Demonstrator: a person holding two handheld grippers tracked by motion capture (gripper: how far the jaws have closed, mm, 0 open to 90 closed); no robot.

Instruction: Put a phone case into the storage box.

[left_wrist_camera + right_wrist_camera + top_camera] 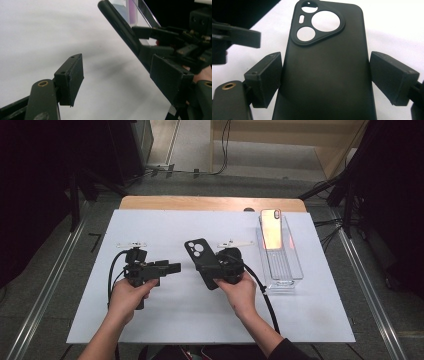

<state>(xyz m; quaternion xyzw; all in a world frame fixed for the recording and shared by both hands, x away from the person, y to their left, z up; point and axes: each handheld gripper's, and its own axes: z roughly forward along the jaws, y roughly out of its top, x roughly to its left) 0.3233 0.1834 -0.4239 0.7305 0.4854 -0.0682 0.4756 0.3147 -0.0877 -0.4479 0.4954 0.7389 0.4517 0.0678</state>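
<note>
A black phone case [200, 257] with round camera cut-outs is held tilted above the white table top [175, 320]. My right gripper [210, 270] is shut on it. In the right gripper view both pads press the long edges of the case [324, 50], back side facing the camera. My left gripper [172, 268] hovers just left of the case, open, with nothing between its jaws. In the left gripper view the case's edge [120, 25] slants across beyond the left gripper [120, 80].
A clear plastic tray [287, 275] stands at the right with a phone [271, 229] leaning in its far end. Two small white strips [131, 244] [235, 243] lie on the table behind the grippers. Cables trail from both grippers toward the person.
</note>
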